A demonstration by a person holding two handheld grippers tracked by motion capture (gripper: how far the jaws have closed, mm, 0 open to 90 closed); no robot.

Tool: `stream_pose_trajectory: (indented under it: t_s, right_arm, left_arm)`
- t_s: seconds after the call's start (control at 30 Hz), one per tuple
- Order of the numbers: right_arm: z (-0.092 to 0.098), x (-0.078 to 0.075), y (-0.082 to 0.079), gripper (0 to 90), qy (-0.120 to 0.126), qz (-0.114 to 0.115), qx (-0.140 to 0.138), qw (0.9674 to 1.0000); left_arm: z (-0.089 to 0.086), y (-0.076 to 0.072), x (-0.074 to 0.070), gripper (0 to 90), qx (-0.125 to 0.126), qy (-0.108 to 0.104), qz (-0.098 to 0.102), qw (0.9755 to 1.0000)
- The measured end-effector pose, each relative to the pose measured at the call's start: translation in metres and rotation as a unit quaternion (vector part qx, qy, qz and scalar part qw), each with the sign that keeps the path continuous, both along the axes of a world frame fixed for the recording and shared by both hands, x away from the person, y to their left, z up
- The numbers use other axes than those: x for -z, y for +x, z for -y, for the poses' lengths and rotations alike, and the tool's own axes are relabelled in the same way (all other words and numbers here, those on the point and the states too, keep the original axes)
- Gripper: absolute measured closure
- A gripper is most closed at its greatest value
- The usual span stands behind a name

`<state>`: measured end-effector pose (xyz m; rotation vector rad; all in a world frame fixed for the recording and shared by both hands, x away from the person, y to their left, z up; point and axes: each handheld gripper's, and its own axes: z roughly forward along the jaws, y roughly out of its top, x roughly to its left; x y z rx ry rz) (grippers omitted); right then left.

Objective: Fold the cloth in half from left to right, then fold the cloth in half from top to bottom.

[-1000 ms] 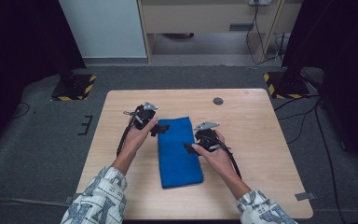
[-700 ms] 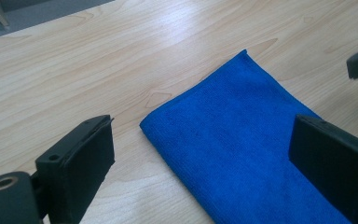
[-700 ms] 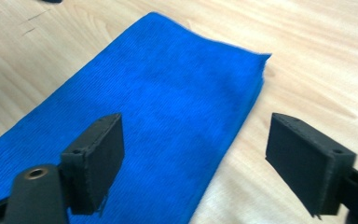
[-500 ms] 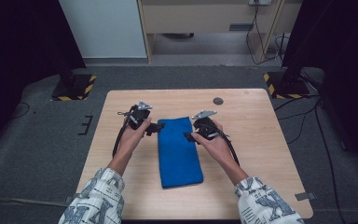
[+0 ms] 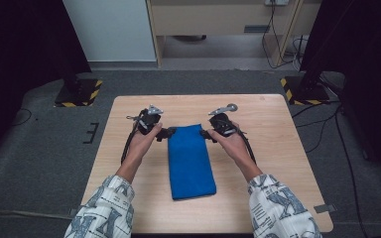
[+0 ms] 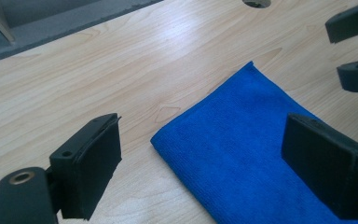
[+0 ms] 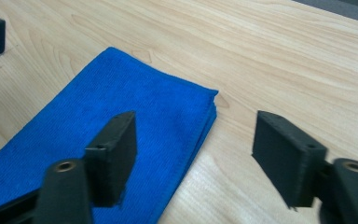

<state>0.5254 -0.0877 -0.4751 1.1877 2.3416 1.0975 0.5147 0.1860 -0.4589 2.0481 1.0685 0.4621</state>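
A blue folded cloth [image 5: 191,161] lies lengthwise on the middle of the wooden table [image 5: 287,148]. My left gripper [image 5: 167,133] is at the cloth's far left corner, my right gripper [image 5: 207,134] at its far right corner. In the left gripper view the cloth [image 6: 242,135] reaches between the wide-apart jaws of the left gripper [image 6: 205,161], pads off it; they have just closed slightly. In the right gripper view the right gripper [image 7: 198,151] straddles the cloth's [image 7: 121,102] corner edge. Its jaws have just been closing and stand open, not pressing the cloth.
A small round hole [image 5: 263,98] sits near the table's far right edge. Bare wood lies on both sides of the cloth. Beyond the table are a grey floor, a cabinet [image 5: 218,20] and two stands with yellow-black bases [image 5: 79,91].
My right gripper has moved away from me along the cloth's right edge to its far right corner. The left gripper has stayed at the far left corner.
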Motion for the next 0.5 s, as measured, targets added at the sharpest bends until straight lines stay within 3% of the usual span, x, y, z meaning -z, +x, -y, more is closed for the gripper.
stream_pose_trajectory:
  t_s: [0.1, 0.17, 0.23, 0.4, 0.5]
  right_arm:
    - [0.000, 0.000, 0.006, 27.8, 0.002, -0.002, -0.003, 1.0000]
    - [0.000, 0.001, 0.009, 28.3, 0.007, 0.003, -0.003, 1.0000]
    - [-0.001, 0.001, 0.015, 29.2, 0.003, -0.005, -0.010, 0.9999]
    - [-0.003, -0.001, 0.027, 36.0, 0.004, -0.006, -0.009, 0.9999]
    - [-0.005, 0.002, 0.036, 39.6, -0.002, -0.009, -0.008, 0.9999]
  left_arm:
    - [-0.001, 0.002, 0.004, 11.5, -0.001, -0.001, -0.005, 1.0000]
    - [-0.001, 0.003, 0.006, 11.8, 0.006, 0.001, -0.003, 1.0000]
    - [0.000, 0.005, 0.010, 13.2, 0.015, 0.008, -0.002, 0.9998]
    - [0.000, 0.013, 0.021, 15.2, 0.006, -0.007, -0.013, 0.9999]
    - [-0.002, 0.019, 0.025, 16.2, 0.004, -0.005, -0.021, 0.9998]
